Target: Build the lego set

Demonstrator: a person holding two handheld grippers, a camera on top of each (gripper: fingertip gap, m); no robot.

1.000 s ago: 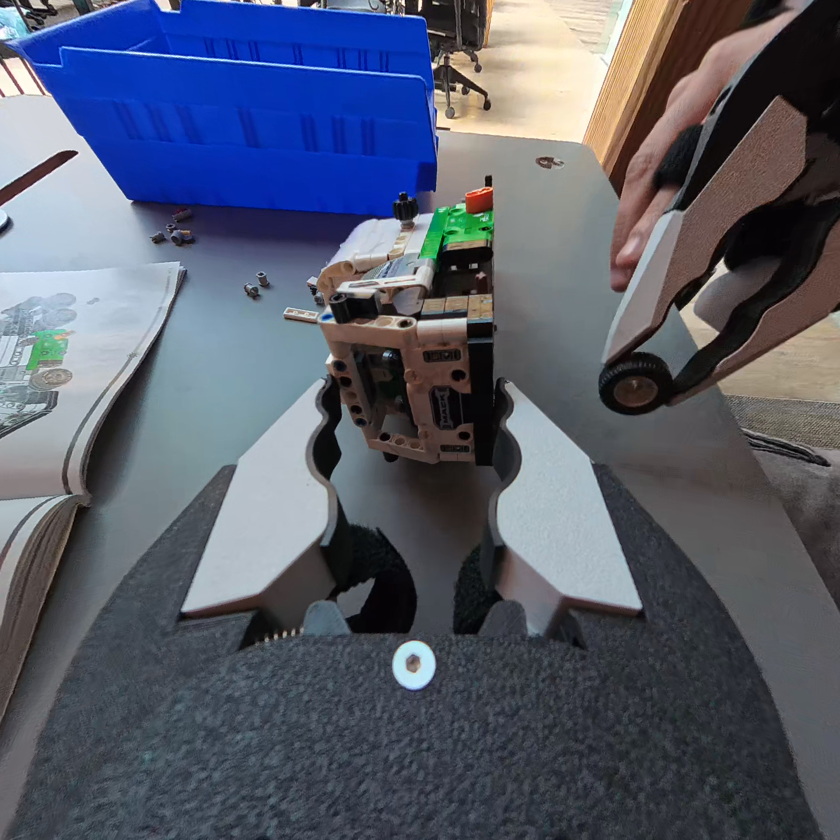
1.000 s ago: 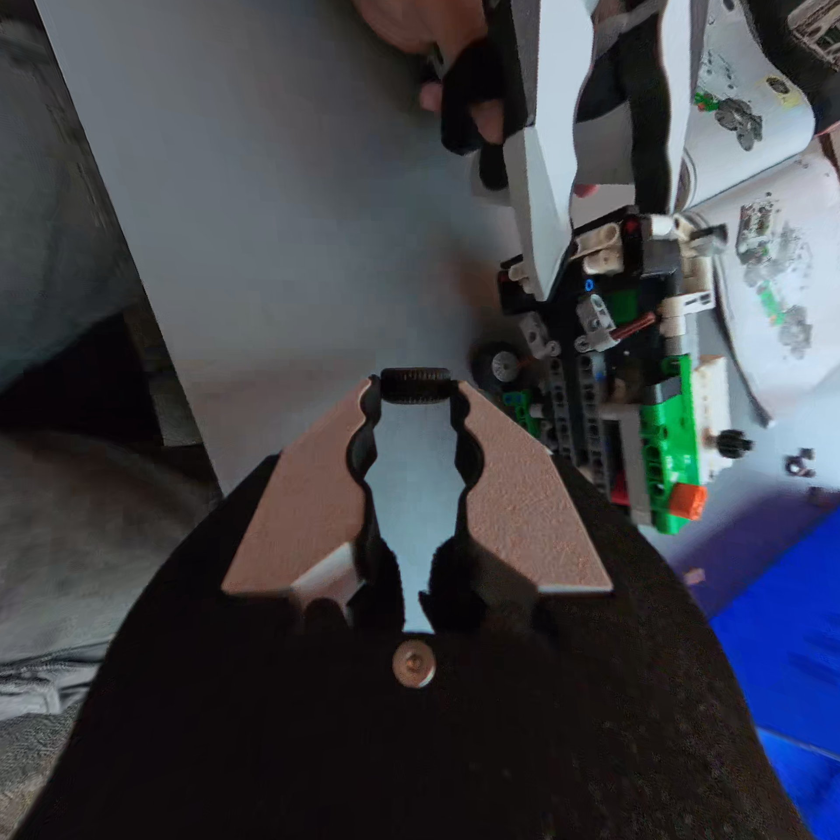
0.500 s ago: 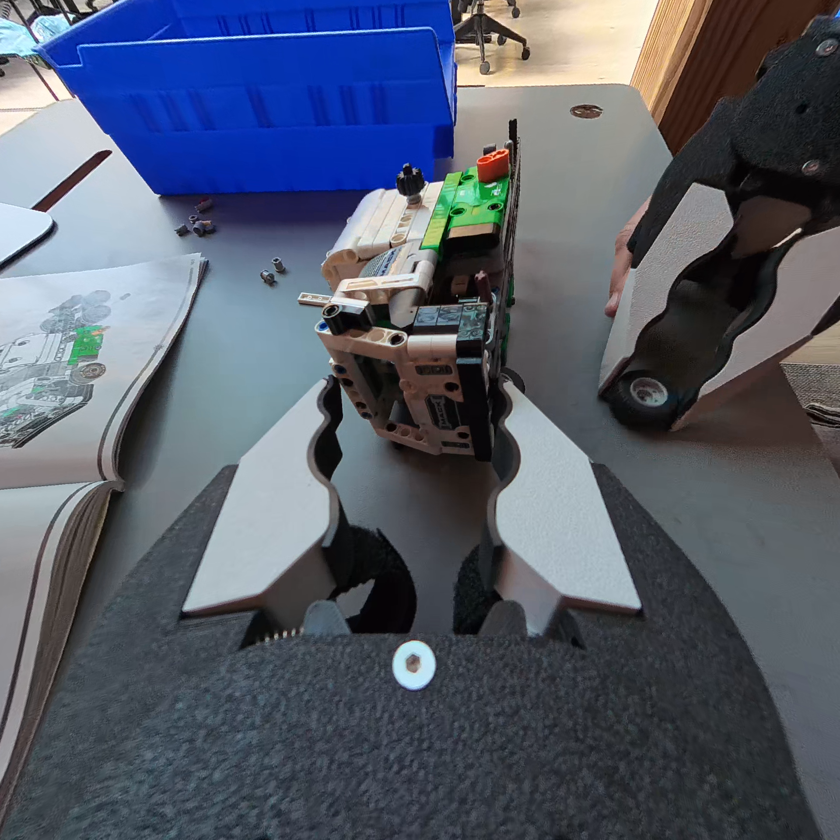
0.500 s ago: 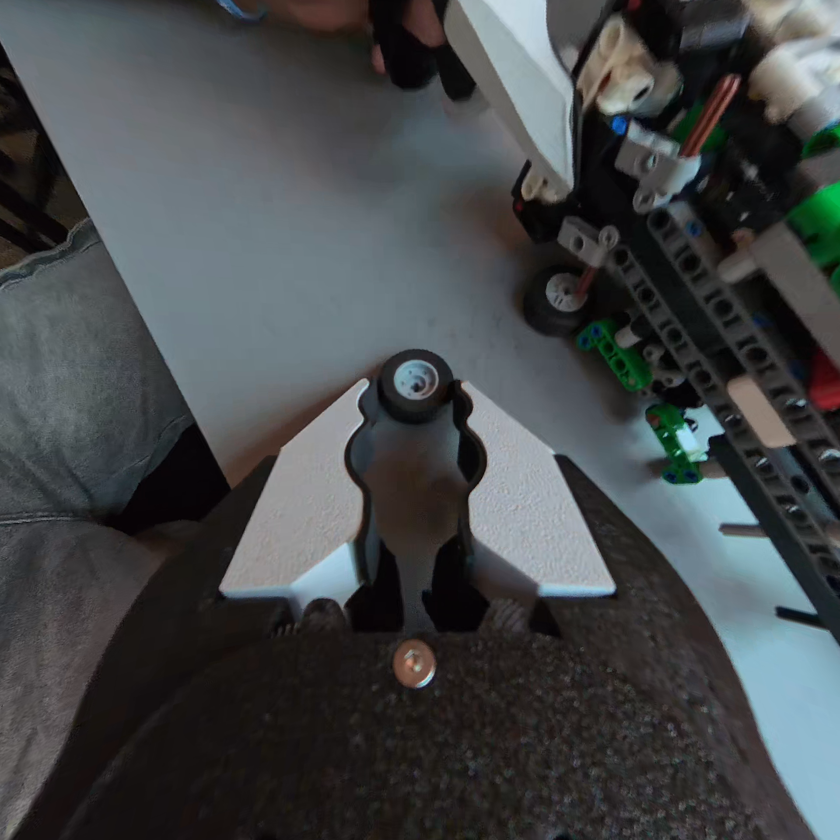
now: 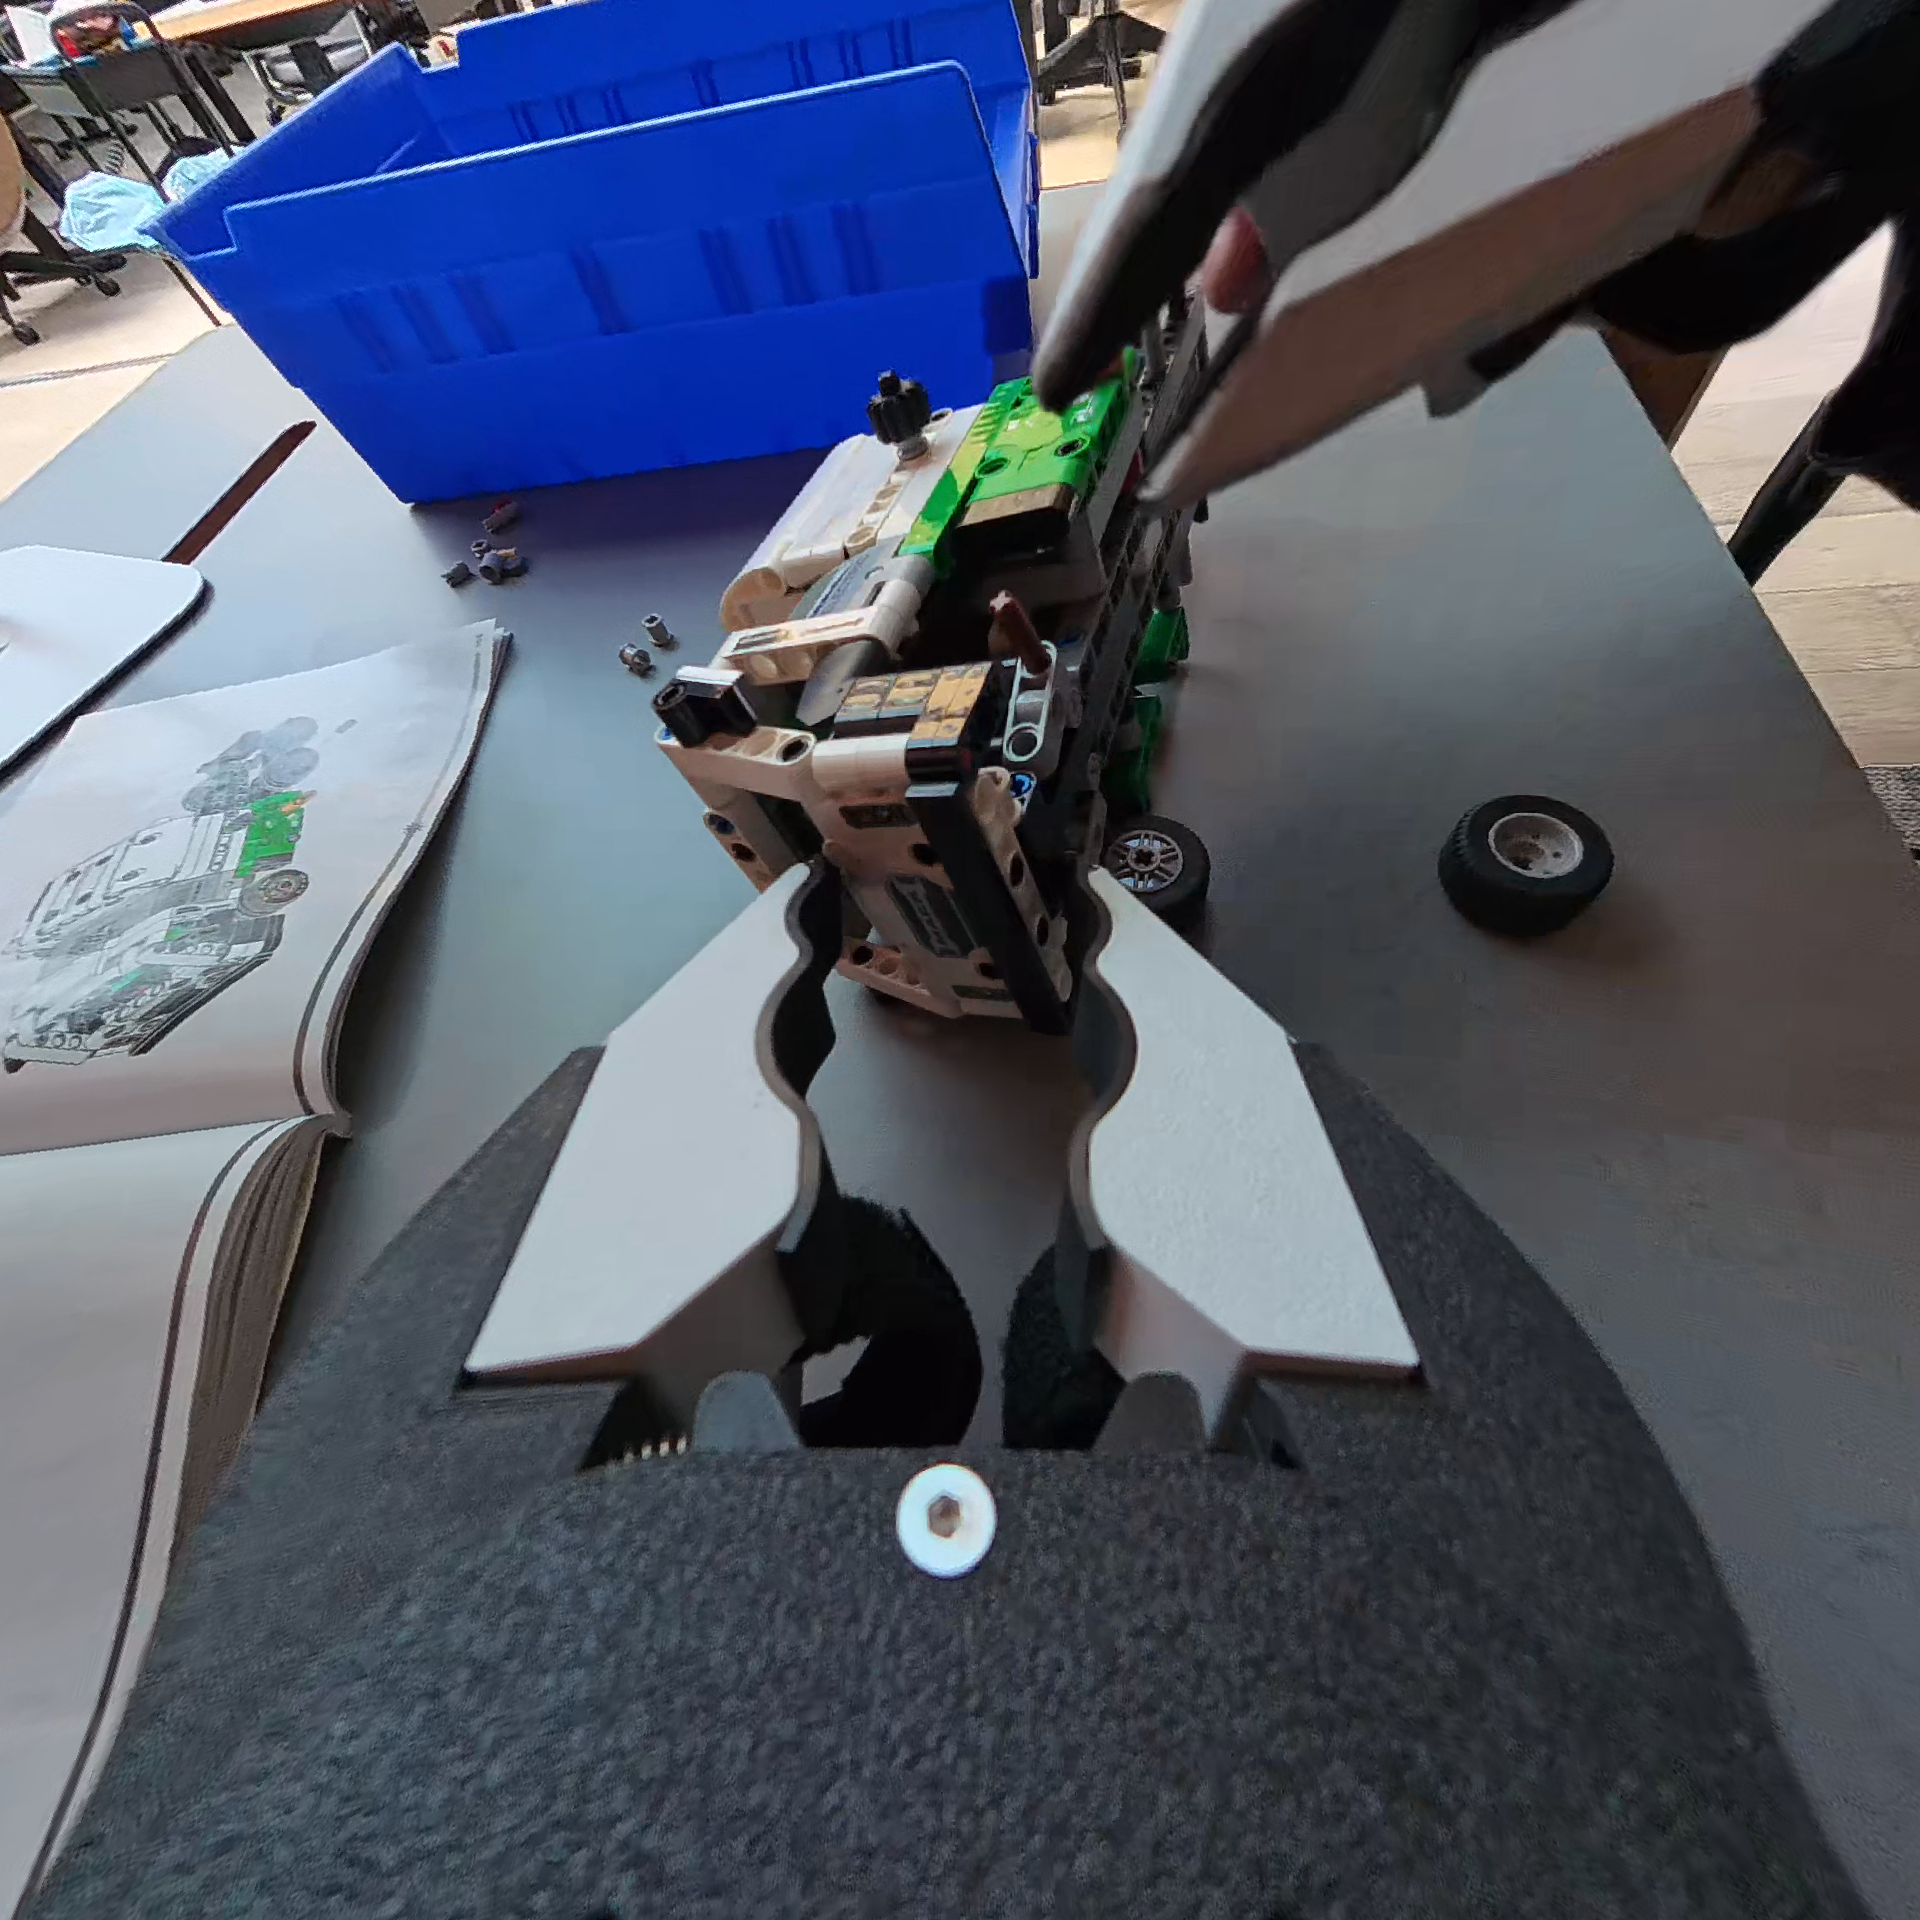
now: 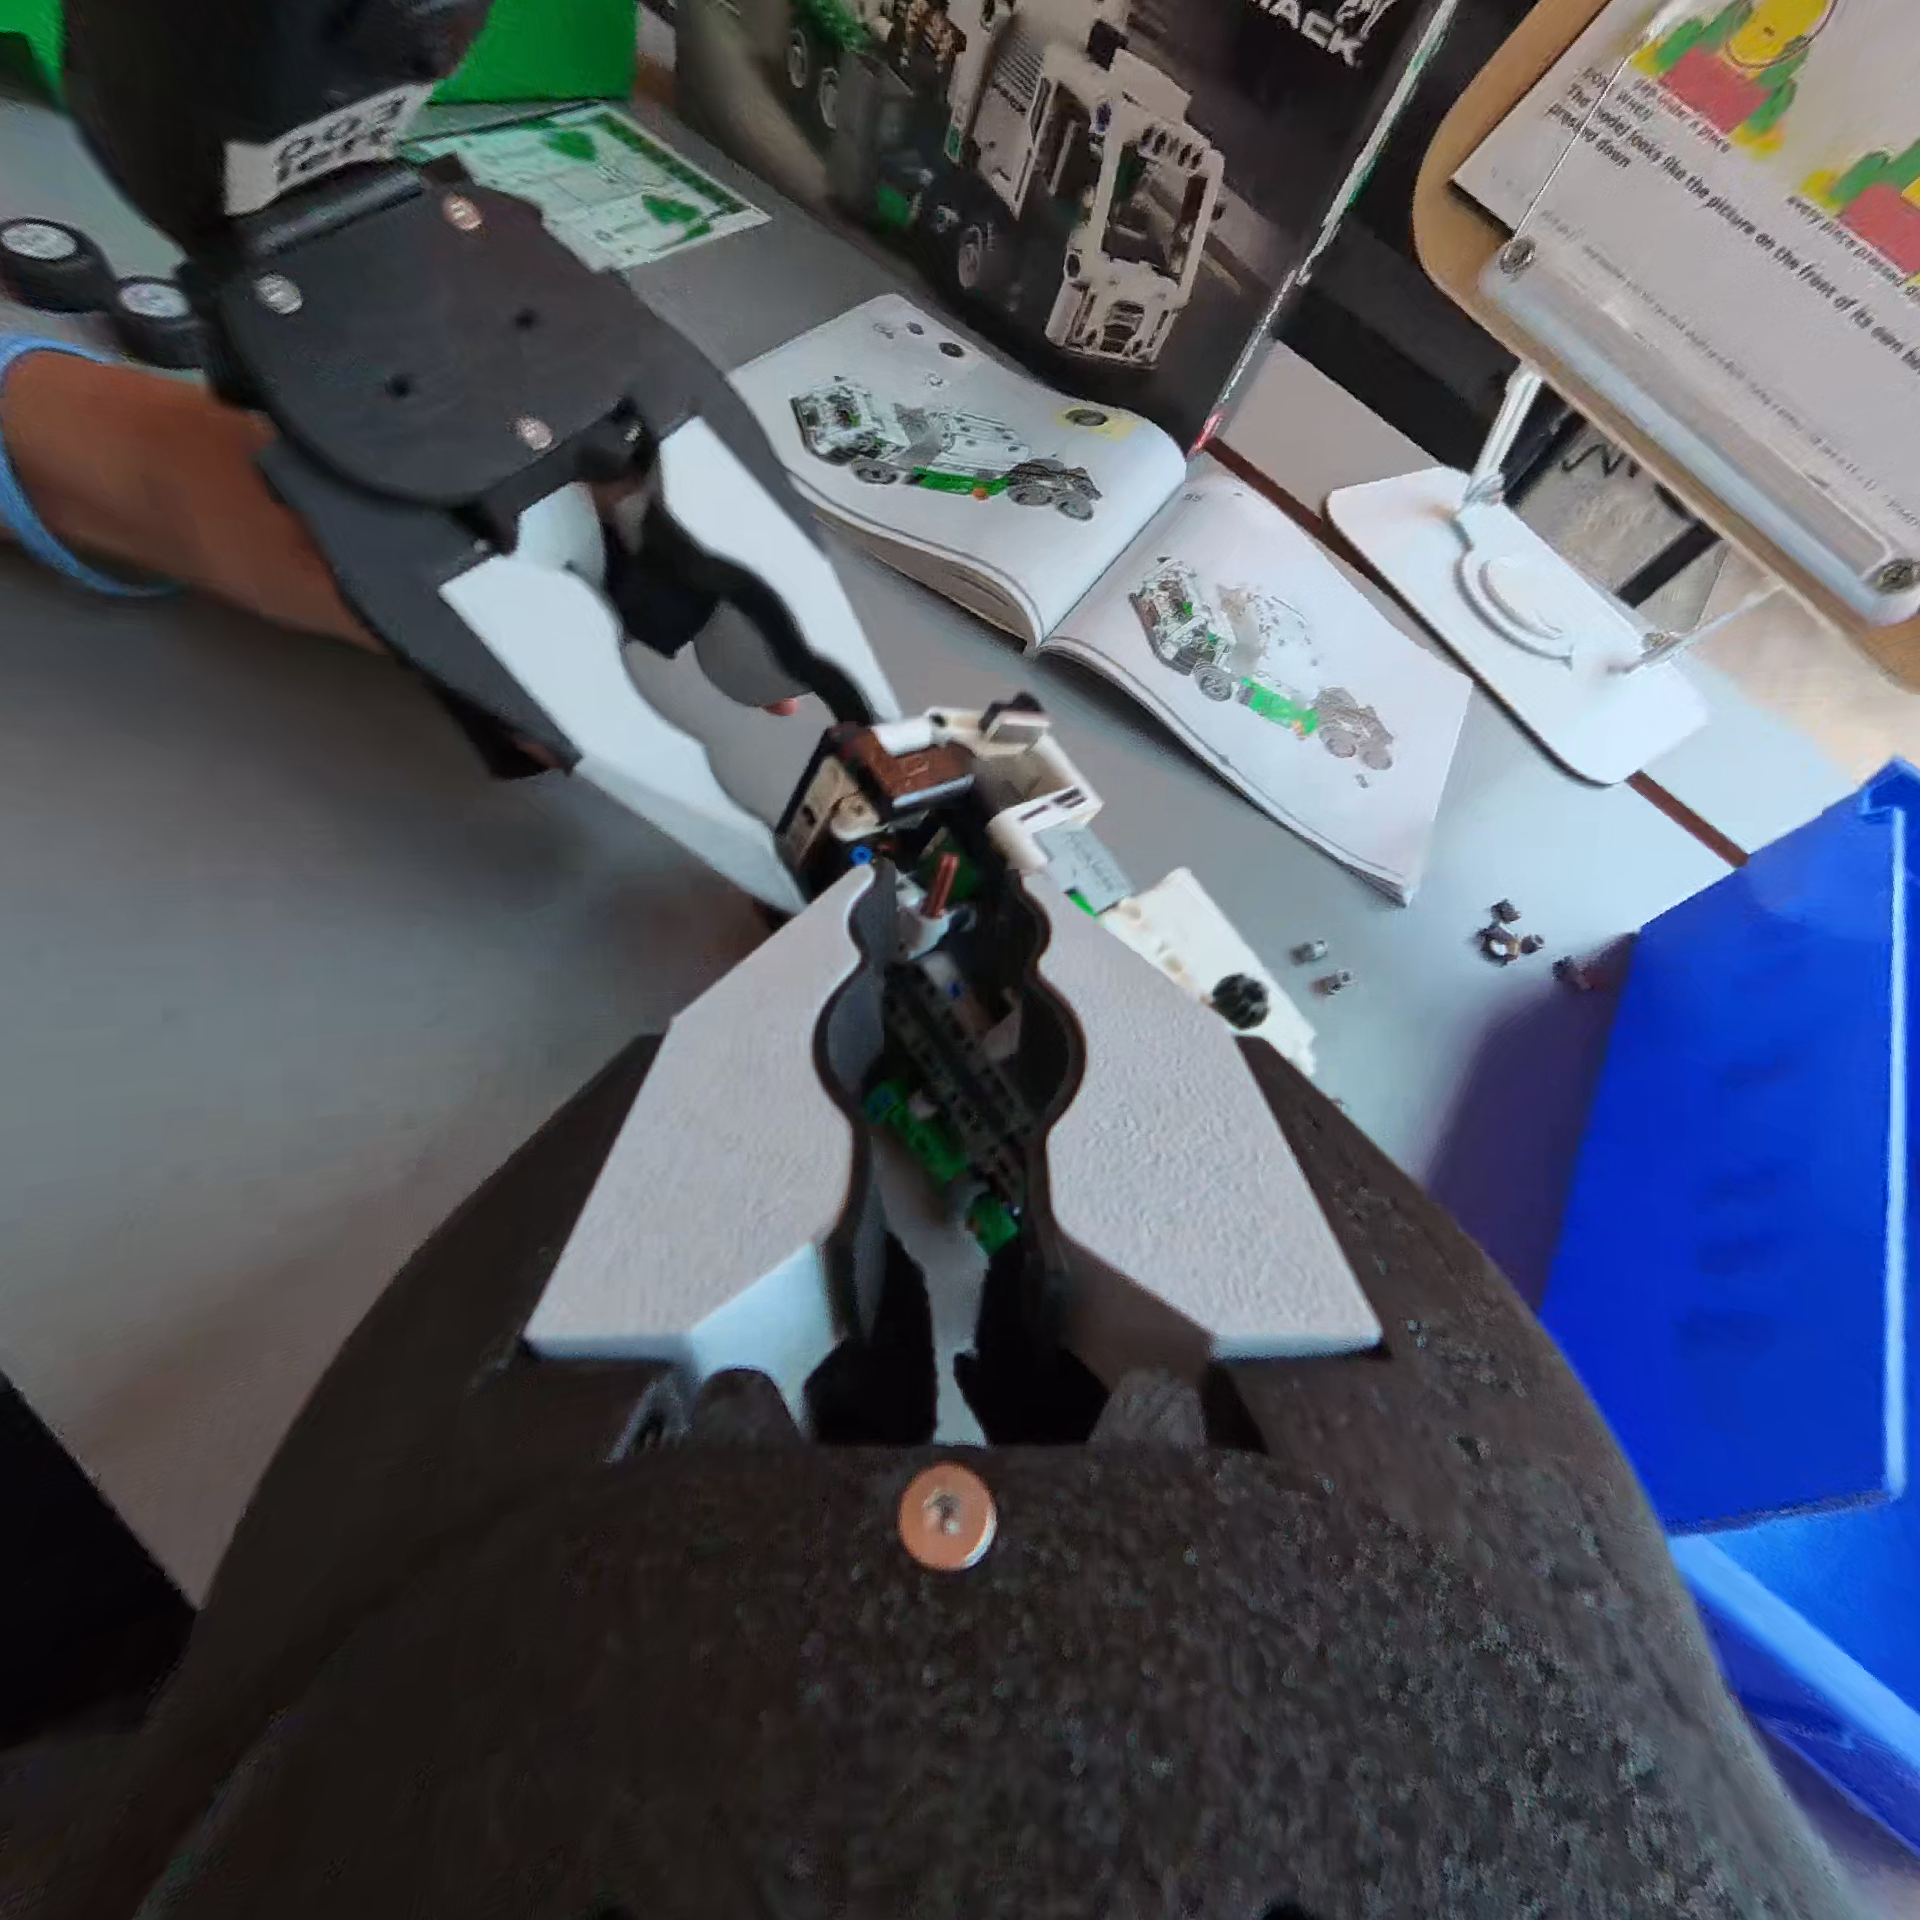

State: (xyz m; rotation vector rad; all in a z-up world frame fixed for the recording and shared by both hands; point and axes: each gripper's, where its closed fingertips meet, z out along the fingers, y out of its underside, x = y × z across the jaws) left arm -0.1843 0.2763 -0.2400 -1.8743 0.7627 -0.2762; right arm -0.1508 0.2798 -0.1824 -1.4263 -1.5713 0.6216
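The half-built white, green and black lego truck (image 5: 935, 727) lies on its side on the dark table (image 5: 1455, 1143). My left gripper (image 5: 951, 914) is shut on its front end. One small wheel (image 5: 1155, 862) is fitted at the truck's underside. My right gripper (image 5: 1122, 426) reaches in from the upper right, blurred, and its fingers are shut across the rear chassis. In the right wrist view the chassis (image 6: 956, 1081) runs between my right gripper's (image 6: 945, 894) fingers, and a left finger (image 6: 665, 717) presses the cab. A loose black wheel (image 5: 1525, 865) lies on the table to the right.
A blue bin (image 5: 623, 260) stands behind the truck. The open instruction book (image 5: 208, 831) lies at the left. Small dark pins (image 5: 488, 561) lie near the bin. The set's box (image 6: 1039, 156) and spare wheels (image 6: 52, 260) stand at the far side. The grippers' ends are close to 7 centimeters from one another. My left tips are roughly 4 centimeters from the small wheel (image 5: 1155, 862).
My right gripper set the black wheel down on the table, let it go, swung over to the truck's rear and closed on the chassis. My left gripper kept its hold; the truck tilted slightly.
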